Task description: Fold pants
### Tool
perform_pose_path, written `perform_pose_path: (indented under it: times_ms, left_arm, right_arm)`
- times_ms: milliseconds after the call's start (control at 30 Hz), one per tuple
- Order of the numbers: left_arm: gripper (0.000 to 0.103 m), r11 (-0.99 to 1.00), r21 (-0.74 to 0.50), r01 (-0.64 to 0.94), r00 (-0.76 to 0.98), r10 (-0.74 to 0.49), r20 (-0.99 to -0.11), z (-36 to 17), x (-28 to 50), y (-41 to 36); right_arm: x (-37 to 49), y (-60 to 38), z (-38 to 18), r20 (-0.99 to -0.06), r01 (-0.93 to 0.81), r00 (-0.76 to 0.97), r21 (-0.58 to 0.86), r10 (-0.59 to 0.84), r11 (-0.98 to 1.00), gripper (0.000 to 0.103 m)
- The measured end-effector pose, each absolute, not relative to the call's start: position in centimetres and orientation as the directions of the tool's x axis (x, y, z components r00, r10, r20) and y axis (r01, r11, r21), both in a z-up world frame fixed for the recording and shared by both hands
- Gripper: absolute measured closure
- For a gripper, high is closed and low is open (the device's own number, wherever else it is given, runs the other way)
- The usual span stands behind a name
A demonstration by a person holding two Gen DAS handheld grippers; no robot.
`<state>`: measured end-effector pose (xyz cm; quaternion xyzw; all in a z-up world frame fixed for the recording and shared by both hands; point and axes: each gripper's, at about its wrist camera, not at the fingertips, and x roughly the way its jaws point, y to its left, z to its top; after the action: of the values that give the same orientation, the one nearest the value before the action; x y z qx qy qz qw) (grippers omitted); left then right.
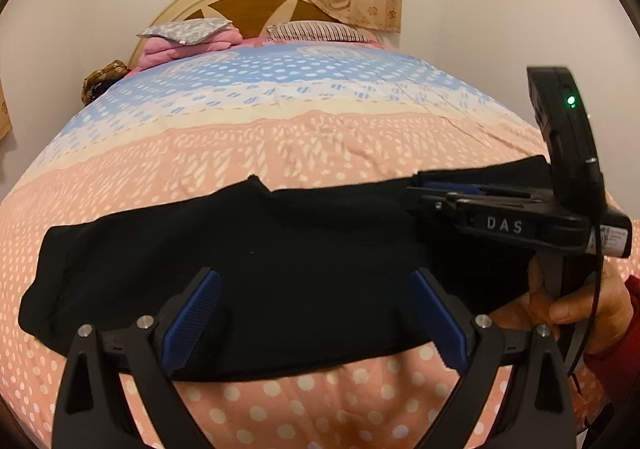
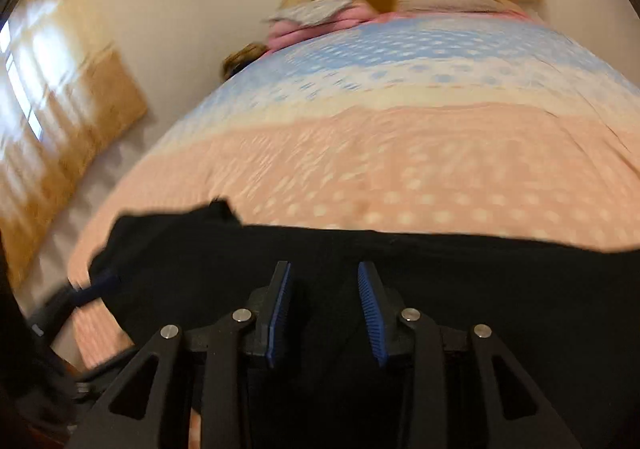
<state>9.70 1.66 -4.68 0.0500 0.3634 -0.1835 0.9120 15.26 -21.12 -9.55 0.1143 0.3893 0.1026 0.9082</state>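
Clearly soft and limp, the pants (image 1: 248, 273) lie flat across the bed (image 1: 280, 145). Left tongs (image 1: 316, 313) gape wide and empty over them; right tongs (image 2: 326, 309) stand half open, also empty. Pinch an edge or corner.

The black left gripper with blue ribbed pads (image 1: 316, 319) had its jaws spread wide, gripping nothing. The matching black right gripper (image 2: 326, 309) sat at three o'clock in the left view, jaws parted narrowly, its handle held by a bare hand (image 1: 576, 309).
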Motion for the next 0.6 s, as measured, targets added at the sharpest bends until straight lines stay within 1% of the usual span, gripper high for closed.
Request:
perform_pose_path:
  times_ms: [33,67,100,133,167,200,233,267,367,433,533,600]
  left_arm:
    - [0.005,0.927,-0.038,0.374,0.669,-0.298,-0.681,-4.6,9.7,1.6]
    - [0.005,0.926,-0.030,0.376,0.672,-0.295,-0.679,-4.5,9.7,1.5]
    - [0.005,0.926,-0.026,0.377,0.675,-0.293,-0.677,-4.4,9.7,1.3]
    - [0.005,0.925,-0.023,0.379,0.677,-0.295,-0.674,-4.3,9.9,0.9]
    - [0.005,0.921,-0.020,0.389,0.682,-0.303,-0.665,-3.9,10.2,0.3]
    - [0.005,0.918,-0.018,0.396,0.688,-0.310,-0.657,-3.5,10.4,-0.2]
    - [0.005,0.915,-0.017,0.402,0.695,-0.317,-0.646,-3.1,10.5,-0.8]
    - [0.005,0.911,-0.020,0.413,0.701,-0.332,-0.631,-2.6,10.7,-1.6]
    - [0.005,0.894,-0.049,0.446,0.697,-0.381,-0.607,-1.6,11.4,-4.6]
    - [0.005,0.893,-0.071,0.444,0.689,-0.391,-0.610,-1.6,11.9,-6.9]
    - [0.005,0.897,-0.094,0.432,0.671,-0.389,-0.631,-3.2,12.3,-9.8]
    - [0.005,0.917,-0.053,0.395,0.642,-0.317,-0.699,-5.7,12.3,-11.2]
  right_arm:
    - [15.0,-20.7,-9.3,-0.674,-0.133,0.677,0.283,0.296,0.950,0.066]
    - [15.1,-20.9,-8.9,-0.660,-0.161,0.671,0.317,0.339,0.935,0.066]
    - [14.6,-21.4,-8.1,-0.626,-0.196,0.651,0.409,0.430,0.891,0.066]
    - [13.9,-22.2,-7.5,-0.591,-0.206,0.650,0.468,0.478,0.859,0.066]
    - [12.8,-22.9,-6.6,-0.552,-0.209,0.671,0.500,0.495,0.840,0.066]
    - [11.6,-24.0,-5.4,-0.506,-0.208,0.710,0.515,0.490,0.832,0.066]
    - [10.3,-25.4,-4.3,-0.481,-0.188,0.749,0.504,0.455,0.843,0.066]
    - [9.4,-26.8,-3.6,-0.480,-0.147,0.781,0.481,0.400,0.864,0.066]
    - [7.0,-31.8,-2.7,-0.516,0.050,0.834,0.420,0.194,0.906,0.066]
    - [6.1,-34.9,-3.3,-0.580,0.192,0.812,0.378,0.070,0.906,0.066]
    - [5.9,-37.5,-5.0,-0.637,0.286,0.770,0.393,0.034,0.874,0.067]
    - [7.2,-38.2,-7.3,-0.699,0.331,0.714,0.379,0.033,0.864,0.067]
